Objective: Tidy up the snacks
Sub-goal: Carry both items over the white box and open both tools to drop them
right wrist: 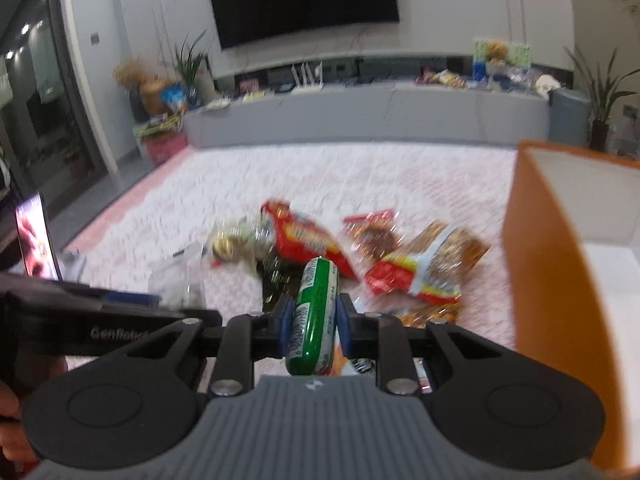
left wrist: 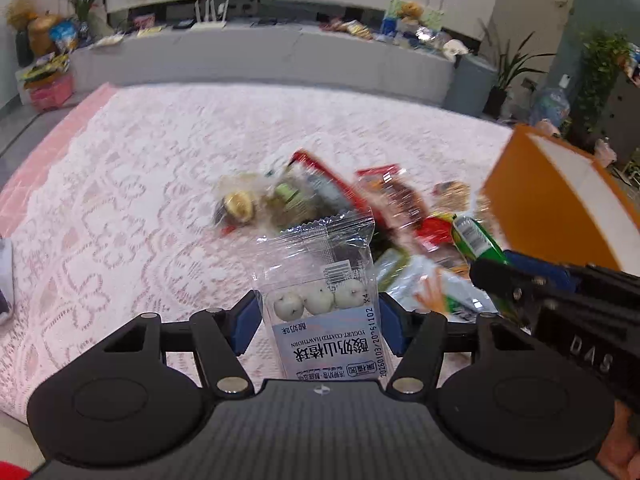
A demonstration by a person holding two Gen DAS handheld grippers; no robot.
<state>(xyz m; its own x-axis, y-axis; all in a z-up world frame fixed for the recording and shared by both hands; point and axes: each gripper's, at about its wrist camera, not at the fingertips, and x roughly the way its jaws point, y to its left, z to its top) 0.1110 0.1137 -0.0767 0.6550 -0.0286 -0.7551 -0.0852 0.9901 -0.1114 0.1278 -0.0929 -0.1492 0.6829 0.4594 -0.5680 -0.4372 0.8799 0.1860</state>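
Lace cloth | left hand-held gripper pinches hawthorn packet — upright | right hand-held gripper pinches green sausage — lengthwise

Left hand-held gripper and right hand-held gripper both grip, angled downward.

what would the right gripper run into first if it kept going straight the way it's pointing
Probably the red snack bag in the pile just ahead of the green sausage it holds; depth is unclear, so that is a guess.
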